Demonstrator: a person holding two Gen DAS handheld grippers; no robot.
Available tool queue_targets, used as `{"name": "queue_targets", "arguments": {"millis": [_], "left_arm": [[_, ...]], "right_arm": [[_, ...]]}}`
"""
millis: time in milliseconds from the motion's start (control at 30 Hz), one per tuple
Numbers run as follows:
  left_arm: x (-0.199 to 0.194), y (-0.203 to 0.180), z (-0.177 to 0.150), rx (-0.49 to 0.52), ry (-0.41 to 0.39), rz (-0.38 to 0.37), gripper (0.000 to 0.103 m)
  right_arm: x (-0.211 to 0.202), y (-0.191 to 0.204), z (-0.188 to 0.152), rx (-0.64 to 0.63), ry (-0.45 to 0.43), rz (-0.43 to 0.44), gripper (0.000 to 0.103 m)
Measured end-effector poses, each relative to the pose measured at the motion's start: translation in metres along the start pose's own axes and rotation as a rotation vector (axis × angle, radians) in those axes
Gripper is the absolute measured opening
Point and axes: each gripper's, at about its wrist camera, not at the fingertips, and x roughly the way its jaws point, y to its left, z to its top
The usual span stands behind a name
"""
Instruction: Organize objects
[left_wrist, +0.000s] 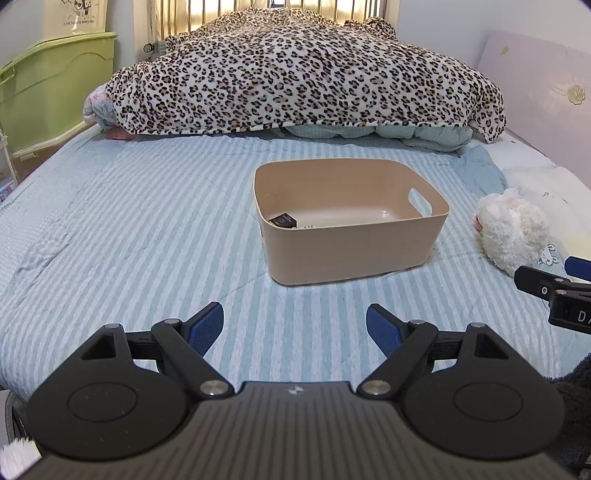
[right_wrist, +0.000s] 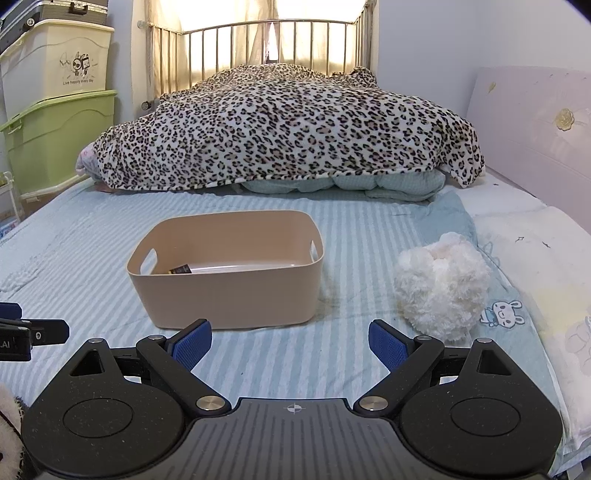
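A tan plastic bin (left_wrist: 354, 254) (right_wrist: 225, 295) with handle cut-outs sits on the striped bed. A small dark packet (left_wrist: 282, 220) (right_wrist: 180, 269) lies inside it at the near left. A white fluffy plush toy (left_wrist: 511, 230) (right_wrist: 441, 286) lies on the bed to the right of the bin. My left gripper (left_wrist: 294, 326) is open and empty, low over the bed in front of the bin. My right gripper (right_wrist: 290, 341) is open and empty, in front of the bin and left of the plush. Each gripper shows at the edge of the other's view.
A leopard-print blanket (left_wrist: 295, 74) (right_wrist: 284, 125) is heaped over bedding at the far end. Green and cream storage boxes (right_wrist: 59, 122) stand at the left. A pink headboard (right_wrist: 535, 129) and a white pillow (right_wrist: 532, 243) are at the right.
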Motion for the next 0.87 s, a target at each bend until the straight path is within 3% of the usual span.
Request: {"name": "queue_targets", "arguments": {"millis": [867], "left_arm": [[0.0016, -0.004, -0.0078, 0.004, 0.016, 0.003, 0.086]], "right_arm": [[-0.0009, 0.0008, -0.0049, 0.006, 0.016, -0.003, 0.096]]}}
